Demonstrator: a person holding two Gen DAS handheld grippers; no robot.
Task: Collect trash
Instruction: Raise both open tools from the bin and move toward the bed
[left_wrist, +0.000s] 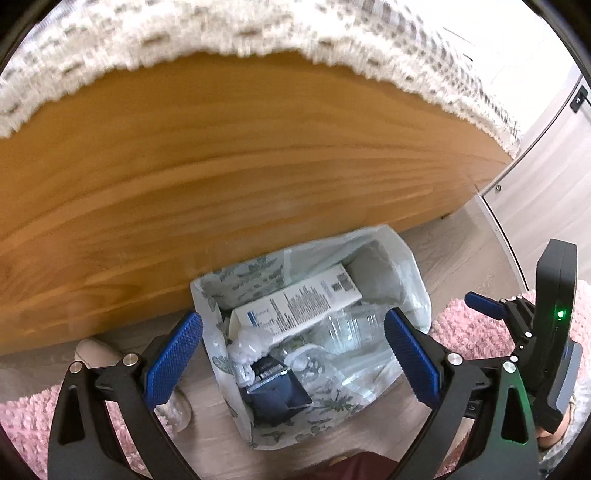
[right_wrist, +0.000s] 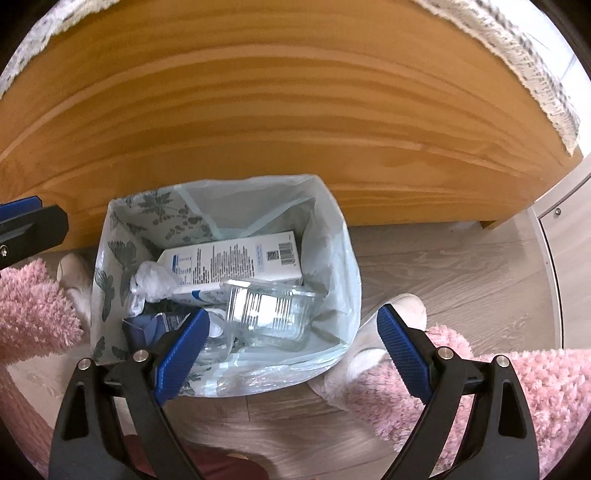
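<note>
- You are holding the left gripper wide apart and empty above the lined trash bin.
- Your right gripper is gaping empty too.
- The white carton is lying inside the bin.

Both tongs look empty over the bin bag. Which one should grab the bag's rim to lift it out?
Probably right. The right tongs hang open with the near rim of the pale plastic bin bag between their fingers; the left tongs, also open, sit over the trash itself.
</note>
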